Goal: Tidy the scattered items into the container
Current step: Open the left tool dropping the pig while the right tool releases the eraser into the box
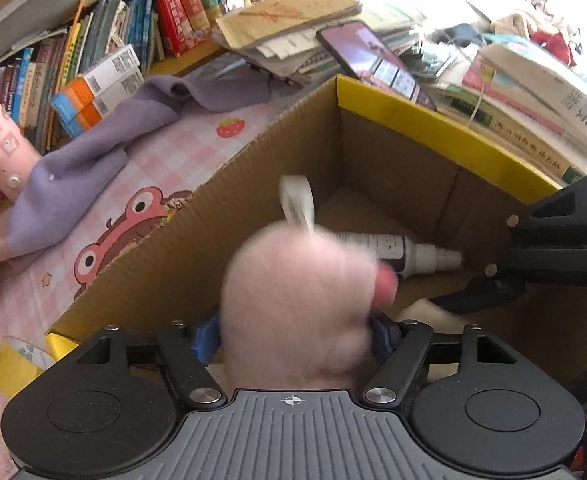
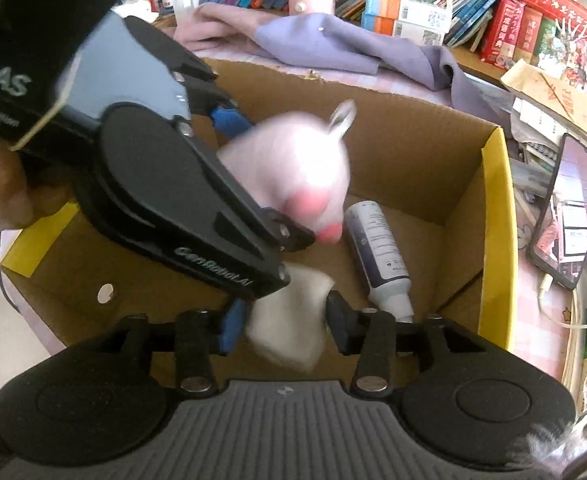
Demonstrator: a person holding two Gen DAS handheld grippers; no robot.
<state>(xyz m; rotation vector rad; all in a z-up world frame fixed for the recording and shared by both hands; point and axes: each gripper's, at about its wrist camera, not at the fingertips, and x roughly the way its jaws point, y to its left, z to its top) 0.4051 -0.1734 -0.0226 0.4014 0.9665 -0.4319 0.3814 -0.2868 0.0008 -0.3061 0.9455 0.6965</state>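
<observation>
Cardboard box [image 1: 445, 136] taking in soft items.
Left gripper [image 1: 293, 334] is clamping a blurred pink plush toy [image 1: 297, 300] over the box; right gripper [image 2: 285, 328] is clasping white cloth [image 2: 289, 320] inside, beside a spray bottle [image 2: 377, 256] lying on the floor.

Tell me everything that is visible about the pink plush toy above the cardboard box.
The pink plush toy looks soft and fuzzy, pale pink with darker pink patches and a white fabric loop on top. It is blurred by motion. The left gripper holds it between its blue-padded fingers, over the open brown cardboard box. Below it inside lies a white spray bottle.
</observation>
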